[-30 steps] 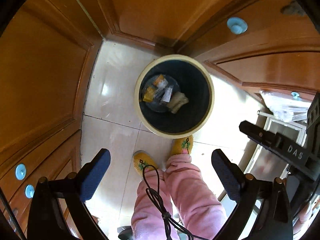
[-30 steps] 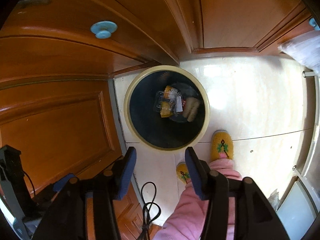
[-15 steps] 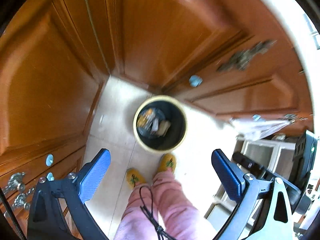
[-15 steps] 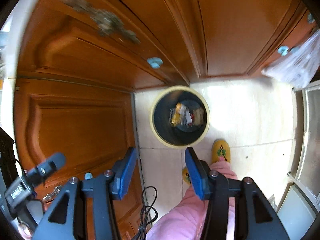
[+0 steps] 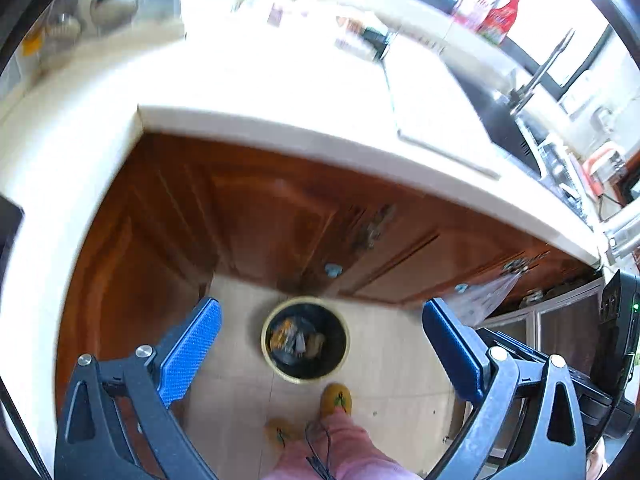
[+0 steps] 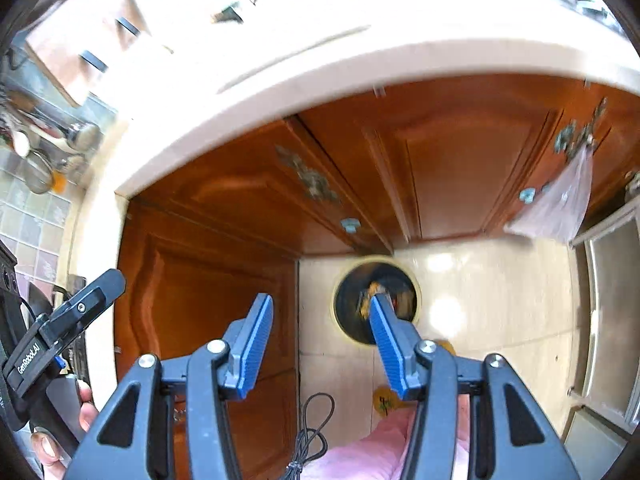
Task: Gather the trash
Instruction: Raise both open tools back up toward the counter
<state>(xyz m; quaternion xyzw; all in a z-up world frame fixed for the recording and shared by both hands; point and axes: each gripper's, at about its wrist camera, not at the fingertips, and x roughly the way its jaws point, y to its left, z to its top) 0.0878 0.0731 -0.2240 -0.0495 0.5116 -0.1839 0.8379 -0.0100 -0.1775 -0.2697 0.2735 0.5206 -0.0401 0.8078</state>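
A round trash bin with a cream rim (image 5: 344,354) stands on the tiled floor in the cabinet corner, far below; it also shows in the right wrist view (image 6: 344,328). Wrappers and crumpled trash (image 5: 296,338) lie inside it. My left gripper (image 5: 320,352) is wide open and empty, high above the bin. My right gripper (image 6: 320,340) is open and empty, also high up, with its right finger (image 6: 388,340) crossing in front of the bin.
A white countertop (image 5: 280,92) with a sink and faucet (image 5: 536,76) runs above brown wooden cabinets (image 5: 280,216). A clear plastic bag (image 6: 556,208) hangs from a cabinet handle. The person's pink trousers (image 5: 344,452) and yellow slippers (image 5: 336,398) are beside the bin.
Both grippers have risen well away from the bin, which looks much smaller. The countertop and sink have come into view. Both grippers stay open and empty.
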